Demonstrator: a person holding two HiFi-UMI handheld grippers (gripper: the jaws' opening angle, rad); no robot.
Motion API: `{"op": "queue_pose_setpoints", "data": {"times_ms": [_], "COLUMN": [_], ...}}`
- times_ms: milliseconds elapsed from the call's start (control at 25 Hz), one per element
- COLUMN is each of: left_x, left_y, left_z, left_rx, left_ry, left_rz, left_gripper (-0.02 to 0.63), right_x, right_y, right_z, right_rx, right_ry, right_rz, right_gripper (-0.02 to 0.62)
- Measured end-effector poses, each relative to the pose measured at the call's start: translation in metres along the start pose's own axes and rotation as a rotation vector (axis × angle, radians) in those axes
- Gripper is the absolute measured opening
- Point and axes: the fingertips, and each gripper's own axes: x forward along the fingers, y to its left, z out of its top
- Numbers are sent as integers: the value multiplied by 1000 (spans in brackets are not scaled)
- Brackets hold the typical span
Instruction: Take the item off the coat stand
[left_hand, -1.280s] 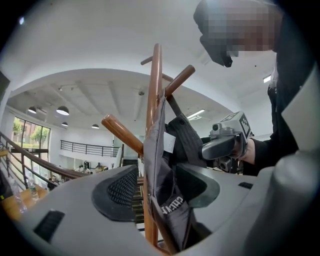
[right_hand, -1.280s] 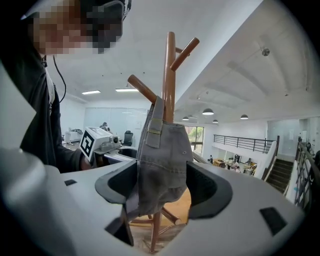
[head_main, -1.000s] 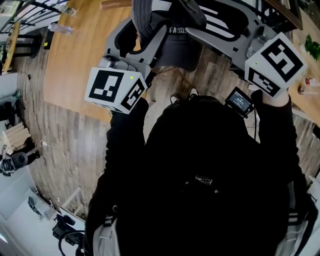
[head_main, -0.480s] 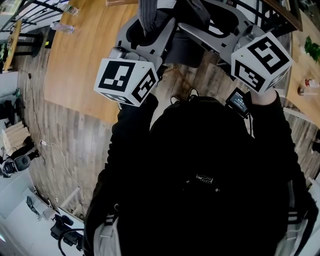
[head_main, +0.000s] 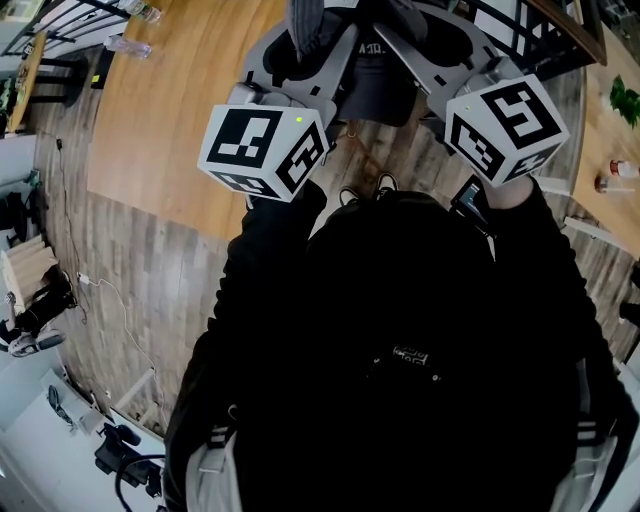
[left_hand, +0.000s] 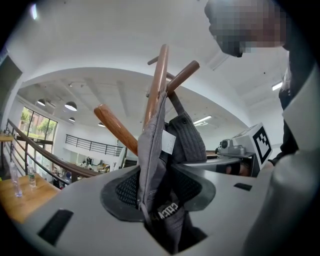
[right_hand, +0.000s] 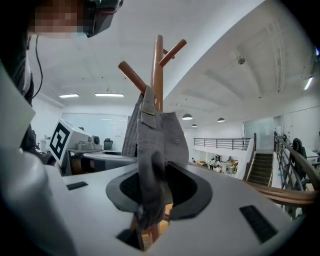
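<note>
Garment (left_hand: 150, 140) hangs on the coat stand (left_hand: 157, 75), not yet lifted, left claw (left_hand: 160, 196) and right claw (right_hand: 157, 194) just clamping its cloth.

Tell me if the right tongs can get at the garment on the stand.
Probably yes: the garment hangs between the right tongs, whose jaws have just been closing and seem to pinch it. Nothing blocks them.

Coat stand (left_hand: 156, 85) of smooth glossy wood, garment (left_hand: 150, 155) of matt grey cloth
</note>
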Motion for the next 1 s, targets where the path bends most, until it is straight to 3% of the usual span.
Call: {"op": "queue_pose_setpoints", "data": {"times_ms": [120, 440, 1000], "left_x": [3, 5, -13], "left_y": [-1, 11, -19], "left_z": [-2, -2, 19], "left_rx": [5, 18, 79], "left_ry": [1, -4, -56], "left_rz": [-2, 6, -11], "left_gripper": [128, 41, 23], "right_x": [6, 18, -9], "right_y": [1, -6, 16], "right_z": [-4, -1, 23], "right_rx": [-15, -21, -60], "right_ry": [14, 31, -23], "right_rz": [-2, 32, 67], "right_gripper": [59, 28, 26]}}
